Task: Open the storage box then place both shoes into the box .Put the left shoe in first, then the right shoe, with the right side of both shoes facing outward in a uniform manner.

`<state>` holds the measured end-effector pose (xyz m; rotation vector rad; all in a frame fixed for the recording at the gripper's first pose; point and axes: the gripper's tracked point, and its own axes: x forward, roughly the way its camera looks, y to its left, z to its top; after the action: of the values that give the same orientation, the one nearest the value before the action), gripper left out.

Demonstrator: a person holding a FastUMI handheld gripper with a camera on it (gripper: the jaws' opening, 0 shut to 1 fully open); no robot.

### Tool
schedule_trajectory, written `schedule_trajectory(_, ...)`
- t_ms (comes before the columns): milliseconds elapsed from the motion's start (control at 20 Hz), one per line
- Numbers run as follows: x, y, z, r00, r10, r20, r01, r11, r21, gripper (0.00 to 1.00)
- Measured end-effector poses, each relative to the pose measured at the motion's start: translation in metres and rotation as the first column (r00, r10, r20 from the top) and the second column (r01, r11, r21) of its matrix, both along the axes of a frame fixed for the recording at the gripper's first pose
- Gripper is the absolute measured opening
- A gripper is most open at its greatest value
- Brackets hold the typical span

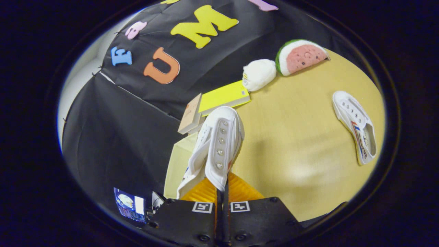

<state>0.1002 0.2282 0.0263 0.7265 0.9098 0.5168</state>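
Our tool (222,192) is clenched on the heel end of one white shoe (219,144), lifting it off the worktop (291,144) probably for carrying to the box, while the other shoe (356,125) lies near the far edge

No legible text anywhere.

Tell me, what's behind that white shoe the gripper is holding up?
Behind the held shoe, pinched between the gripper fingers, lie a yellow book and a tan box on the table. The shoe covers their near ends and the table beneath it.
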Motion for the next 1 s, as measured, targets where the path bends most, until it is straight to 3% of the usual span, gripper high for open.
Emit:
schedule_trajectory(150, 0.001, 0.051, 0.035, 0.999, -0.009, 0.046, 0.009, 1.0, -0.009, 0.05)
schedule_trajectory(350, 0.005, 0.126, 0.046, 0.999, -0.02, 0.045, 0.021, 1.0, -0.007, 0.05)
schedule_trajectory(500, 0.009, 0.167, 0.031, 0.997, -0.053, 0.048, 0.054, 0.998, -0.037, 0.05)
schedule_trajectory(650, 0.001, 0.201, 0.009, 0.999, -0.036, 0.01, 0.036, 0.998, -0.058, 0.05)
schedule_trajectory(1000, -0.002, 0.231, -0.042, 0.998, -0.039, -0.04, 0.031, 0.981, -0.189, 0.05)
